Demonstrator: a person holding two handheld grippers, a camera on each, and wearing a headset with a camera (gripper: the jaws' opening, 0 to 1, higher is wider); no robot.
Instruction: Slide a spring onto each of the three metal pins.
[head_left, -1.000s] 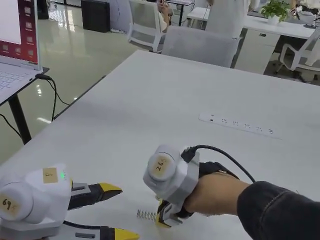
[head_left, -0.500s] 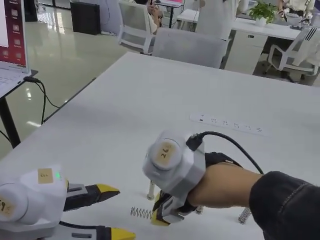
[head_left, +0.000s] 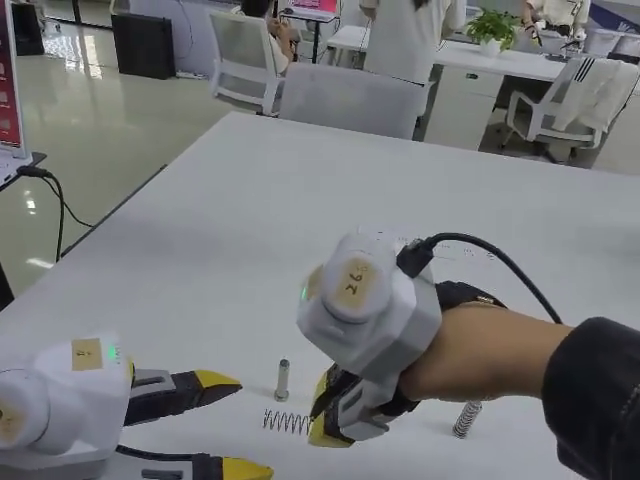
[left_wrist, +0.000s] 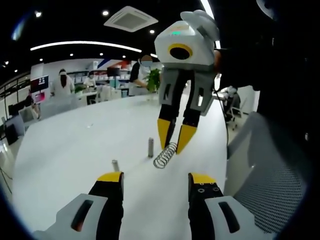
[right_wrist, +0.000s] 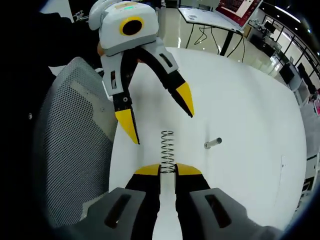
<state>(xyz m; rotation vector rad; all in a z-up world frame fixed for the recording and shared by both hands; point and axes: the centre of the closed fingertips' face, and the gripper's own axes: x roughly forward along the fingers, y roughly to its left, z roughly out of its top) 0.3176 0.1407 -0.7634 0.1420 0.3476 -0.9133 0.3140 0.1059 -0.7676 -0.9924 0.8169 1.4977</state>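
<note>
Spring (head_left: 285, 421) — pinched at one end by right claw (head_left: 321, 429), axis near level, free end toward wide-open left claw (head_left: 243, 425); upright pin (head_left: 283, 380) just beside.

On table (head_left: 300, 220): pin (head_left: 283, 380) just behind spring (head_left: 285, 421).

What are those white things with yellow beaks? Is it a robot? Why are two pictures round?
No robot: a person holds a grabbing tool in each hand. The square picture comes from a camera on the person's head; the round ones come from cameras riding on the tools. The right tool pinches one end of a spring. The left tool is open, holding nothing. On the white table stands a little metal pin, and a second spring sits further right.
</note>
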